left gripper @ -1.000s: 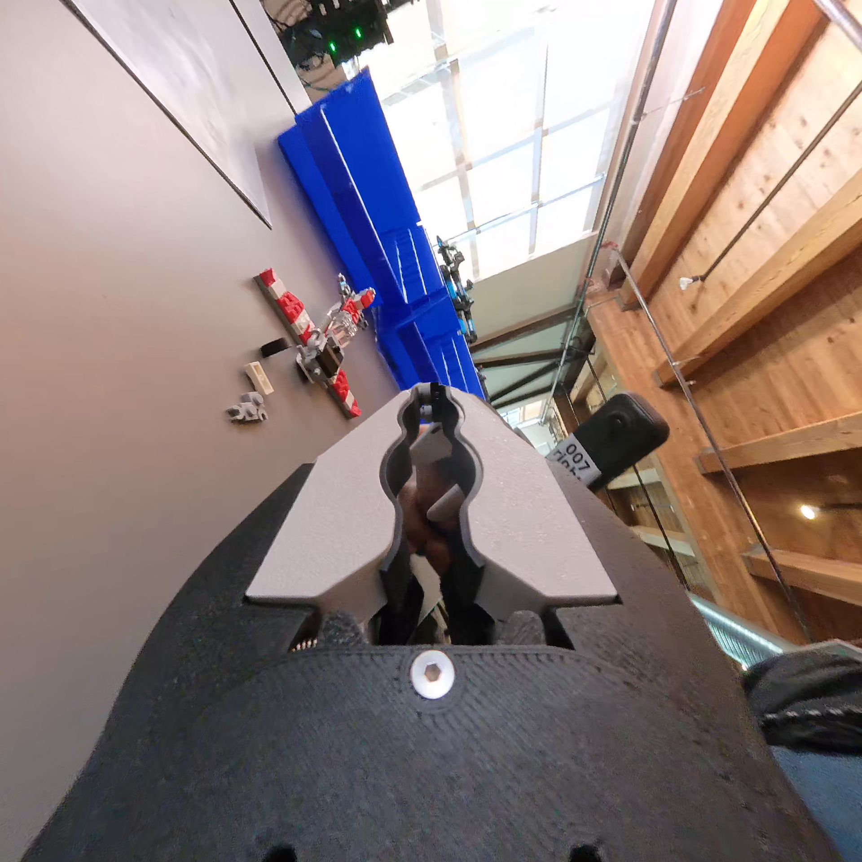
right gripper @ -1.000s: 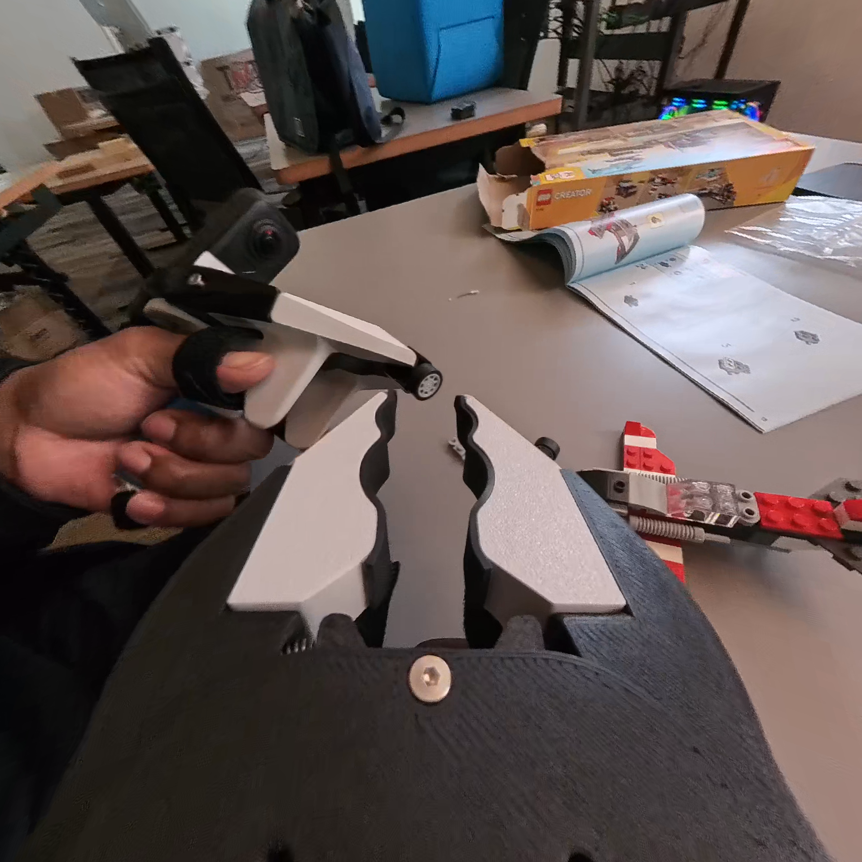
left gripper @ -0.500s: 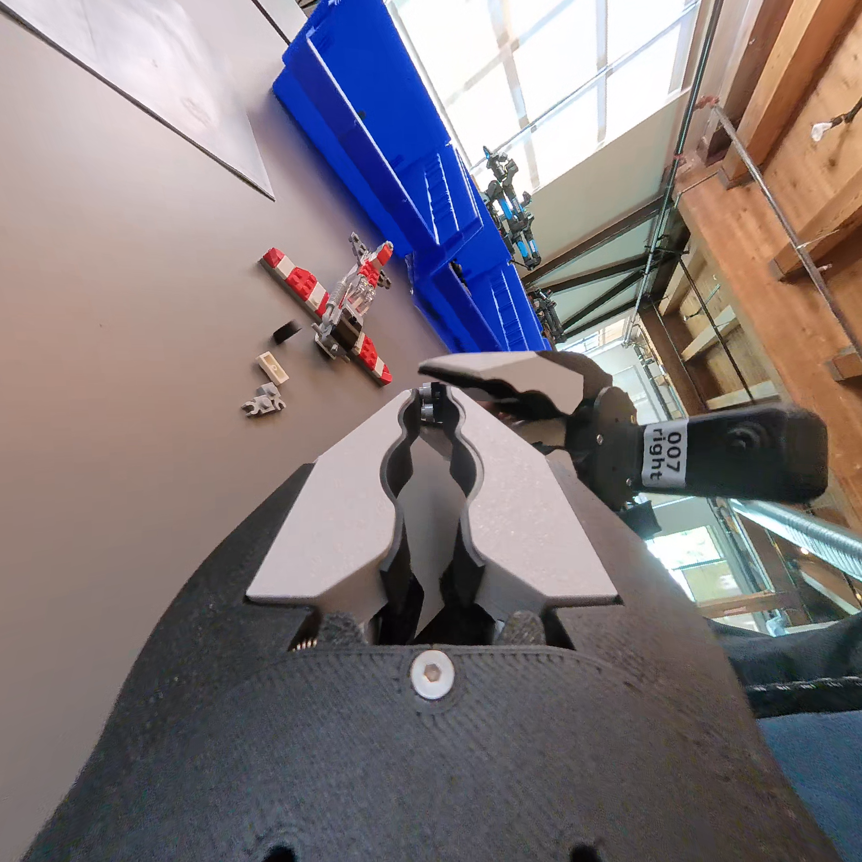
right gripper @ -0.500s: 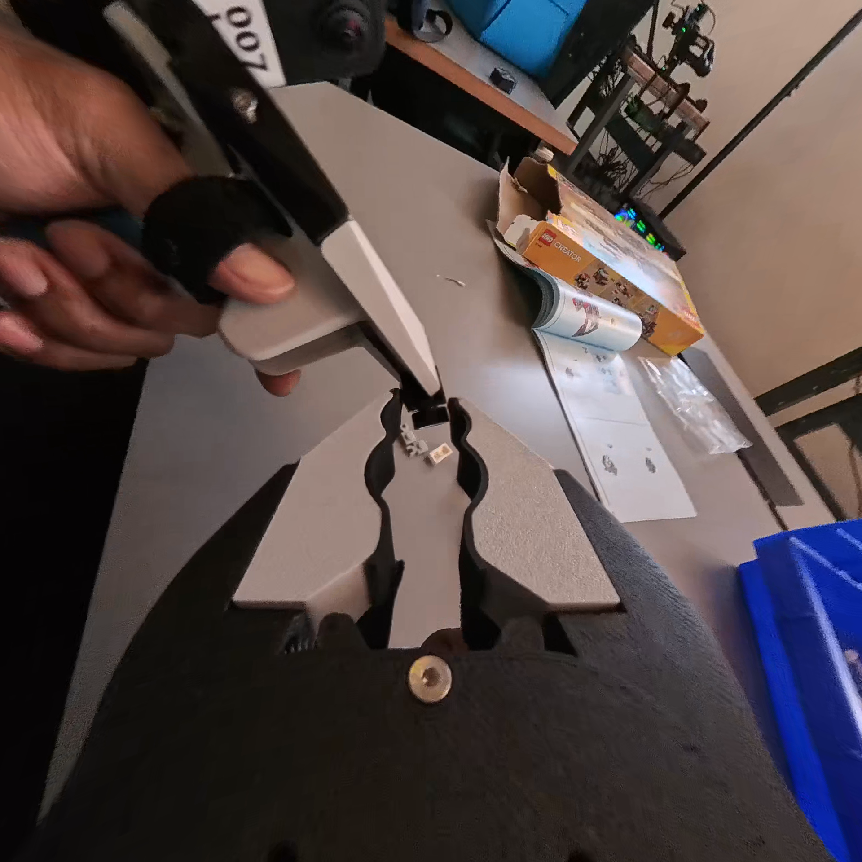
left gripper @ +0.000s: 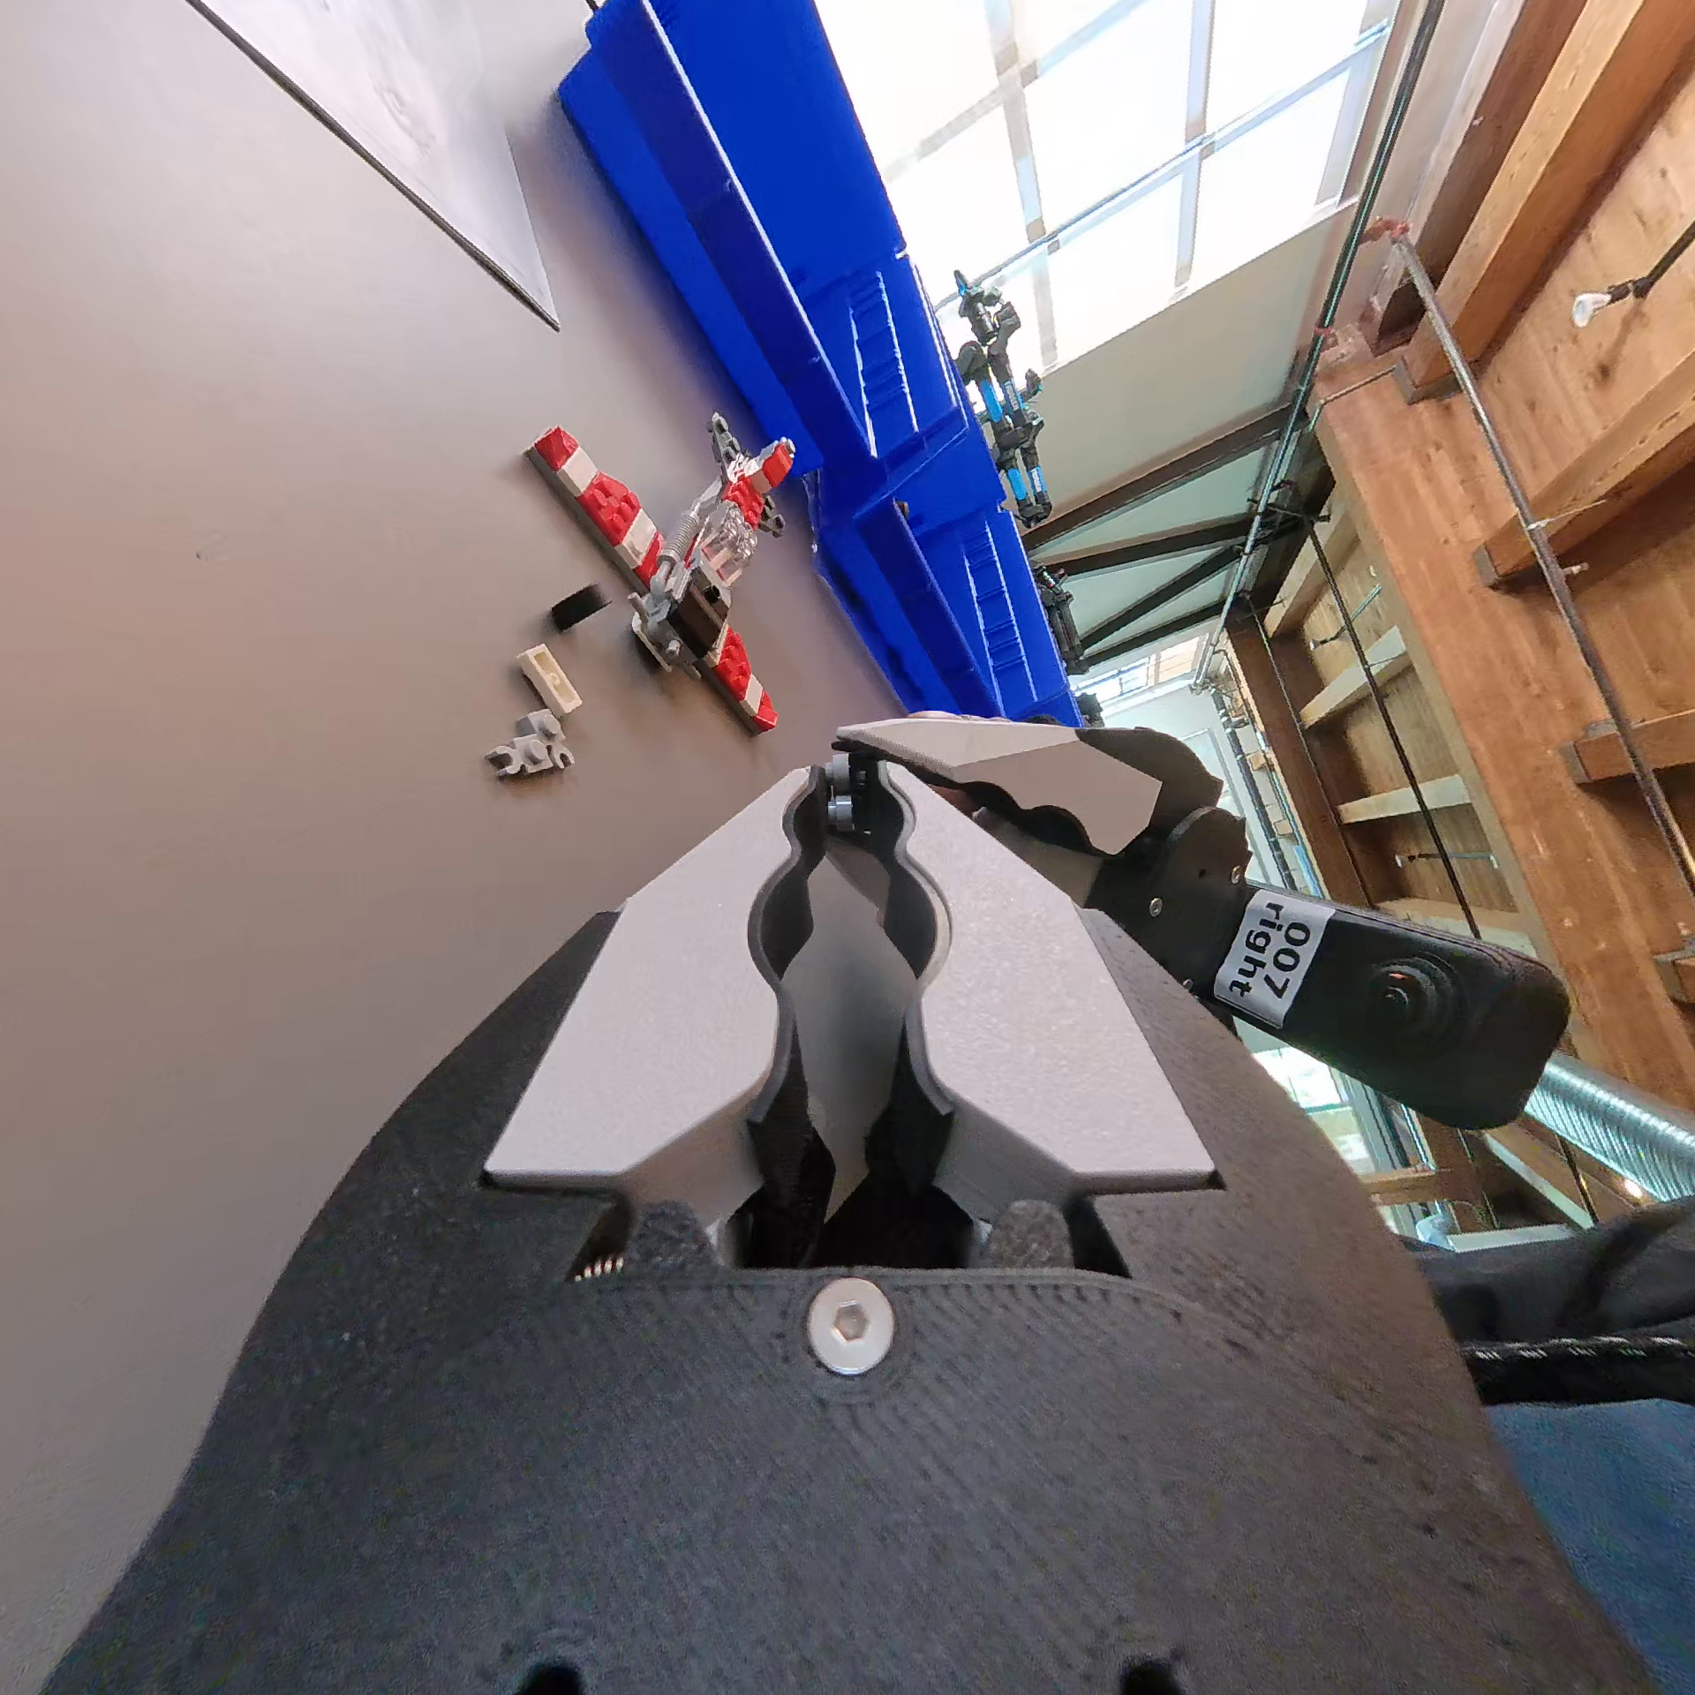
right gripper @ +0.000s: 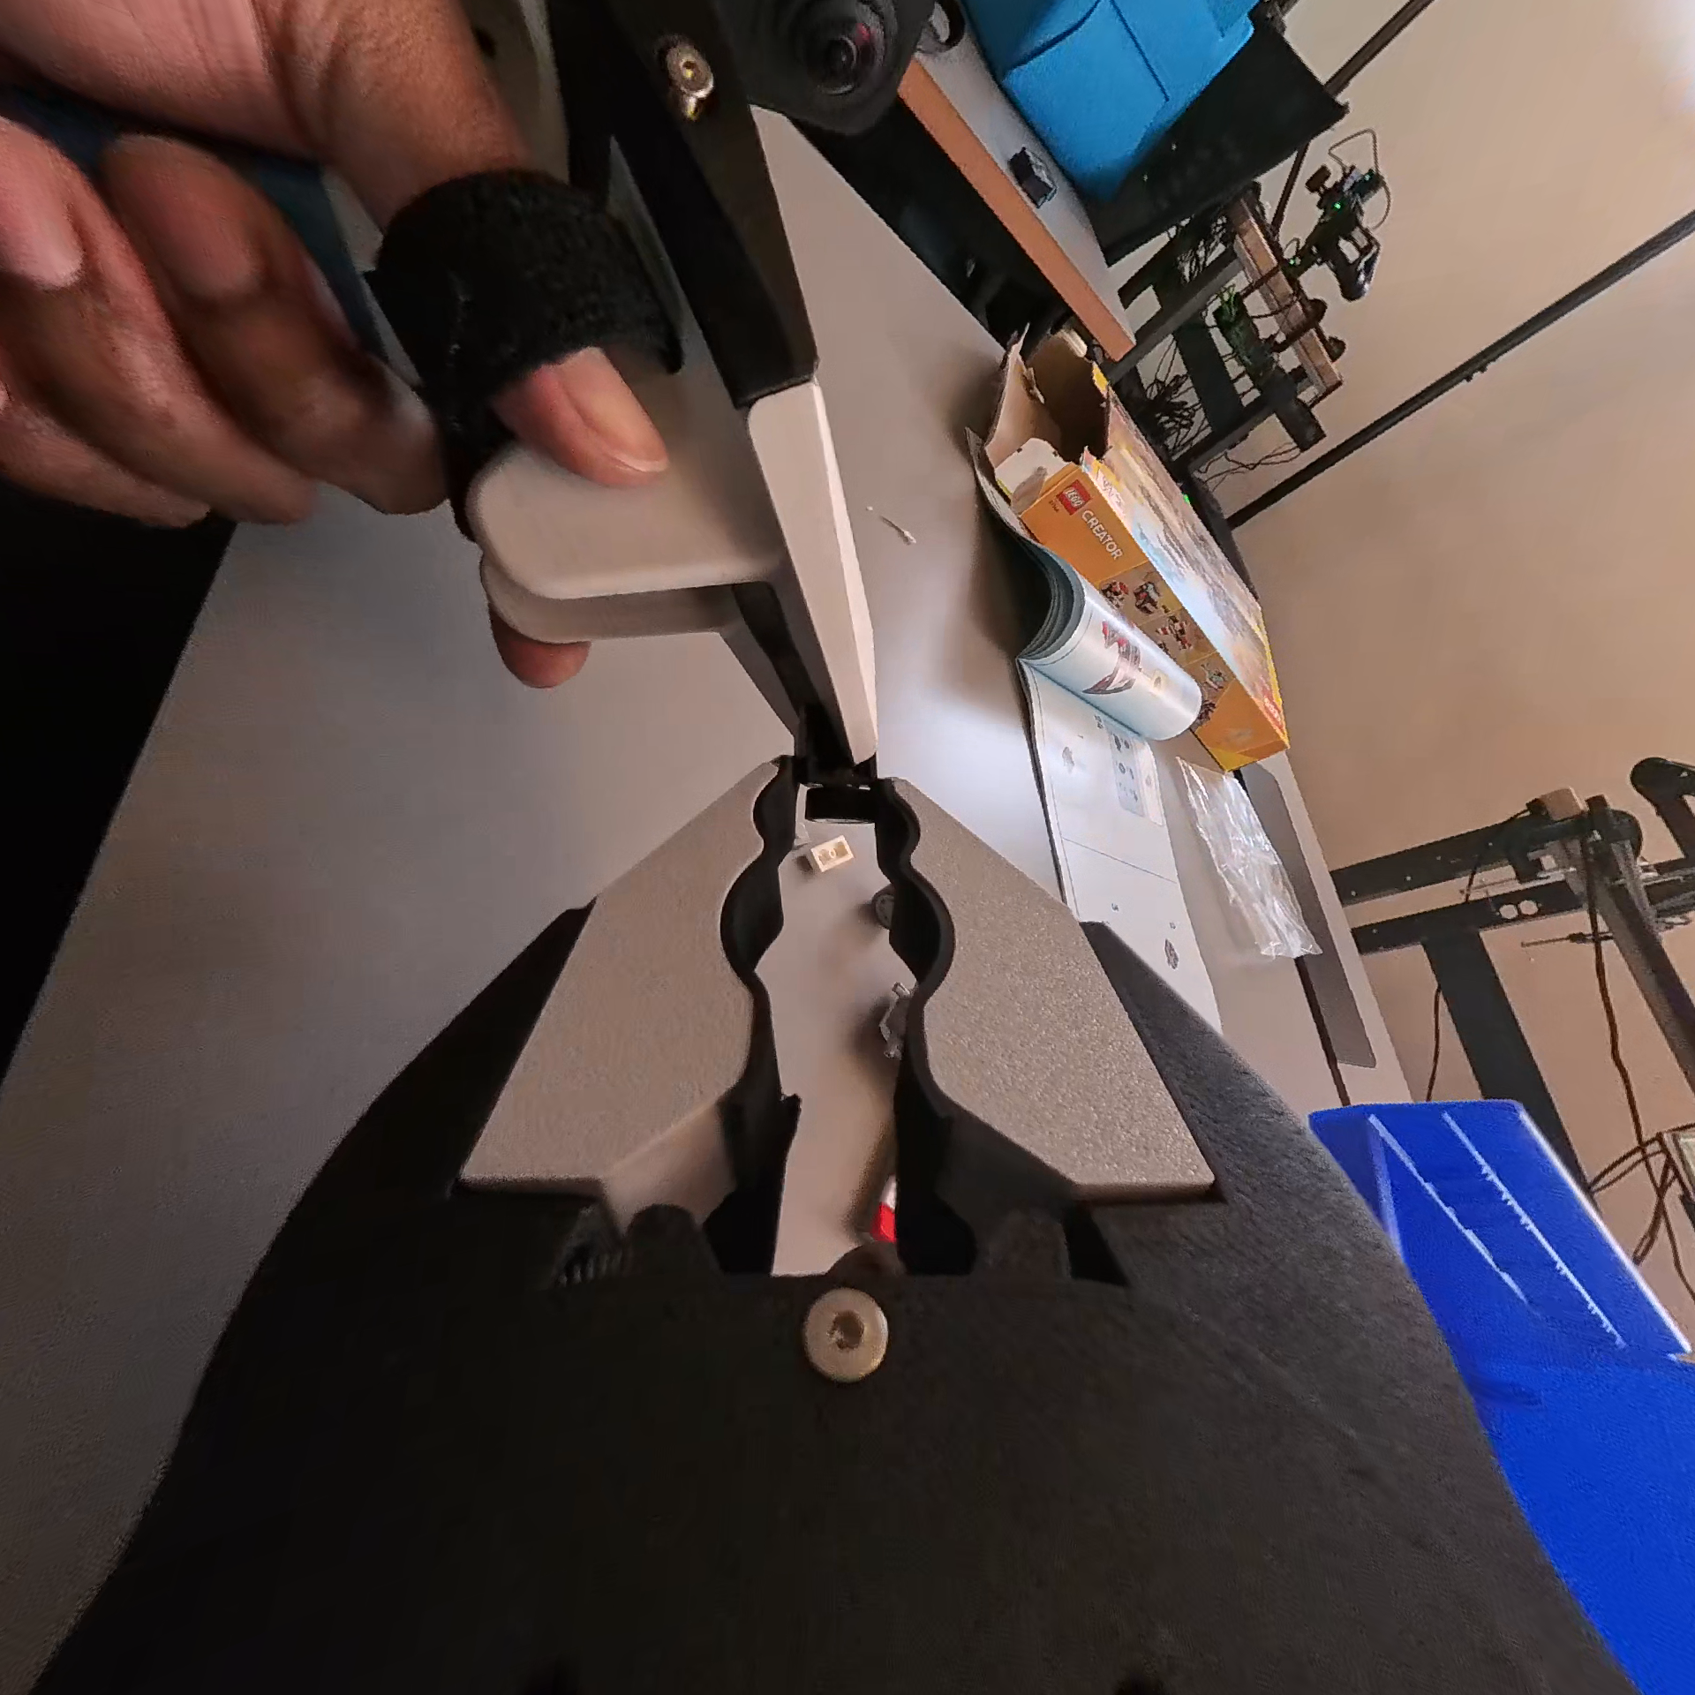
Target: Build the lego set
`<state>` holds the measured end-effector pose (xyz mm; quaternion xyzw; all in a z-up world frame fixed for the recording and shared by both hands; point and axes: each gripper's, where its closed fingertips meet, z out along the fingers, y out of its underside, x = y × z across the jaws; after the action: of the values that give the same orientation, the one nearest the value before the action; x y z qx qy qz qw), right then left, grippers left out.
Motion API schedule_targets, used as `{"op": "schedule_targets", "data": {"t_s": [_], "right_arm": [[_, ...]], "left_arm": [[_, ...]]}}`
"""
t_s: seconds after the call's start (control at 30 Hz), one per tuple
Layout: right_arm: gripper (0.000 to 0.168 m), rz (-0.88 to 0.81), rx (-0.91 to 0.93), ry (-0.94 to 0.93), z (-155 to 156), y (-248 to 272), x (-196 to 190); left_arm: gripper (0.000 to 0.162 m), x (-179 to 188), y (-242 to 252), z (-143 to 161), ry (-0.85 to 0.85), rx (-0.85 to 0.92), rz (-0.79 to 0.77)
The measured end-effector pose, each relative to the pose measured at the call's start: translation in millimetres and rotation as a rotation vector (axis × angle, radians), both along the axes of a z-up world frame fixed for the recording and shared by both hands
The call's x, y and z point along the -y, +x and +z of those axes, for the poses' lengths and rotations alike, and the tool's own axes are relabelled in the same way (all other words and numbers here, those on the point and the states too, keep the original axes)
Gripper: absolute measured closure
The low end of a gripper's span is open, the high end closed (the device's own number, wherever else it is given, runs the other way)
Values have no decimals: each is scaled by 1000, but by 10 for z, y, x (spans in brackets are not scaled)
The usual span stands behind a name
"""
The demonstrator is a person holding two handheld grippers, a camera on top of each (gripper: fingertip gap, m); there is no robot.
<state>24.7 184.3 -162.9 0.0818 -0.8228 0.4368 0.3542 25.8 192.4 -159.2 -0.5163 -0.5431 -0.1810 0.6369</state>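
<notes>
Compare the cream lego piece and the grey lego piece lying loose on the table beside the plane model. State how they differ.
In the left wrist view, the cream piece is a plain oblong plate; the grey piece has an irregular outline with prongs. The cream piece is pale; the grey piece is darker, closer to the table's colour. The cream piece lies nearer the red and white plane model; the grey piece lies farther from it. Both are small, loose and ungripped.
</notes>
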Motion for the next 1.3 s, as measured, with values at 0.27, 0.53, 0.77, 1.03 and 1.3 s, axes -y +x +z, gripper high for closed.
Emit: {"op": "schedule_targets", "data": {"t_s": [0.27,0.53,0.77,1.03,1.3], "right_arm": [[152,-1,0,2,-2,-11,-76],[153,18,109,-82,29,14,-88],[153,37,159,-128,66,33,-115],[152,25,158,-143,58,26,-74],[143,-47,464,-310,185,35,-71]], "left_arm": [[152,-28,-1,11,-46,-44,12],[152,-32,15,51,-135,-160,-27],[152,-52,35,91,-181,-237,-69],[152,-21,28,80,-86,-178,-82],[152,59,-40,336,-114,-384,51]]}}
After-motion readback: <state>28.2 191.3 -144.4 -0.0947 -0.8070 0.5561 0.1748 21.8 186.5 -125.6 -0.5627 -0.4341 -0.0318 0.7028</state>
